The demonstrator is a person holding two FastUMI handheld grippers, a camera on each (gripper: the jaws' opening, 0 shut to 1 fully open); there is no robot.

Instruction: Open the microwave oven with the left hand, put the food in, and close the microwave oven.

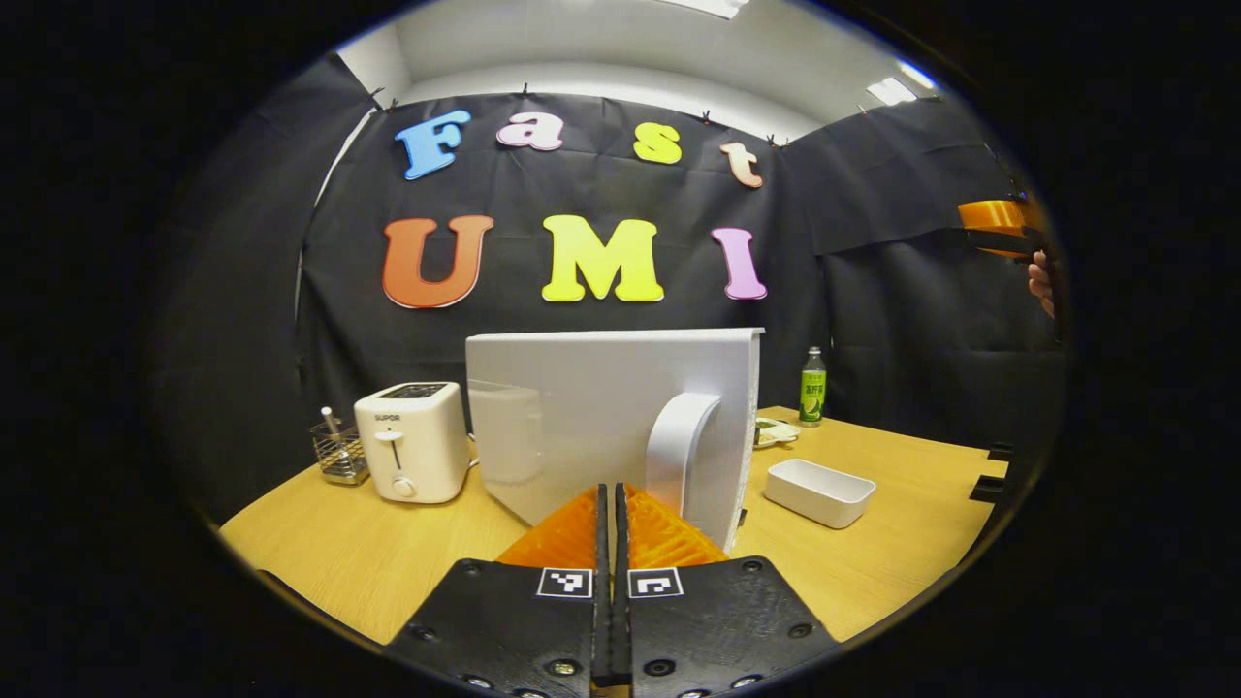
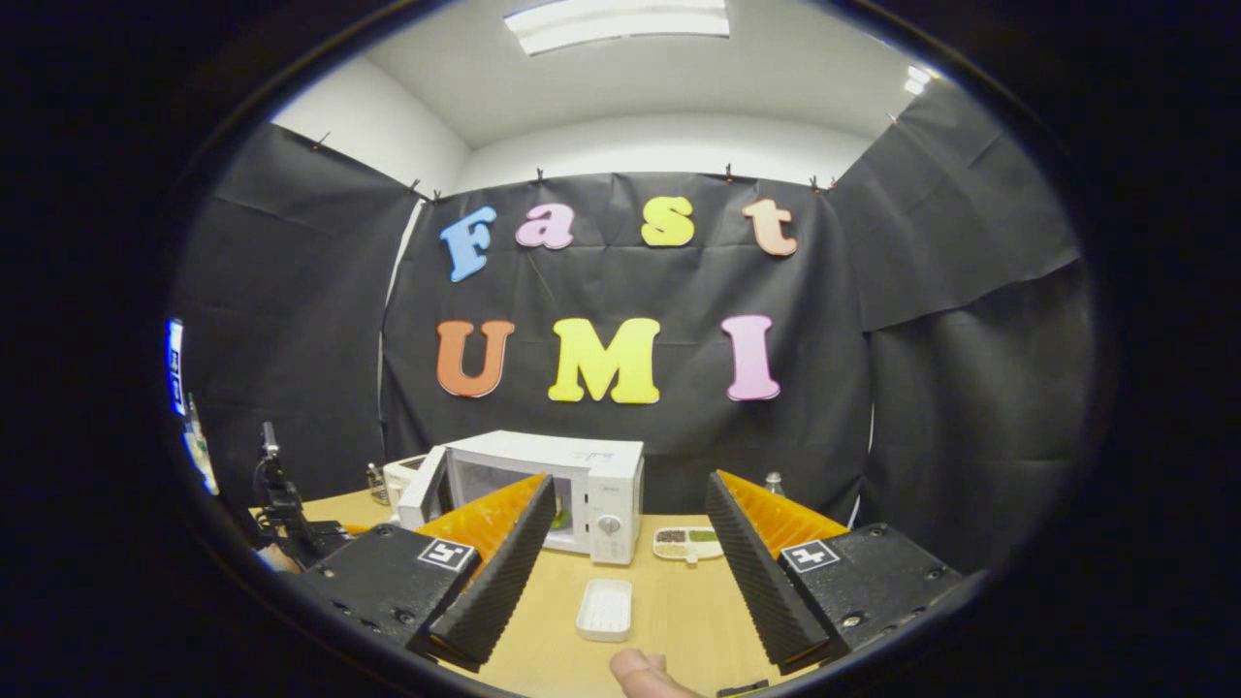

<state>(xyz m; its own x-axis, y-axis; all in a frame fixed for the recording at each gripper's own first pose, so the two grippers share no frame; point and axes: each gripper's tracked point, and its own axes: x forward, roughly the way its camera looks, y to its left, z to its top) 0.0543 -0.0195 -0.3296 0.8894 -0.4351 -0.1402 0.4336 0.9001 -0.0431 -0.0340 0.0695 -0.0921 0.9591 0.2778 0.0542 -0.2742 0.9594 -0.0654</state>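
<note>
The white microwave (image 2: 591, 485) stands at the back of the wooden table with its door (image 2: 424, 490) swung out to the left. In the left gripper view the door's outer face (image 1: 582, 407) is close ahead, with its white curved handle (image 1: 679, 448) near the right edge. My left gripper (image 1: 613, 490) is shut with nothing between its fingers, its tips low in front of the door, just left of the handle. My right gripper (image 2: 630, 485) hangs open and empty, well back from the microwave. A divided plate of food (image 2: 686, 543) lies to the right of the microwave.
A white rectangular dish (image 2: 605, 609) sits mid-table, also in the left gripper view (image 1: 819, 491). A toaster (image 1: 412, 441) and a wire basket (image 1: 339, 454) stand left of the door. A green bottle (image 1: 812, 386) stands at the back right. A fingertip (image 2: 640, 674) shows below.
</note>
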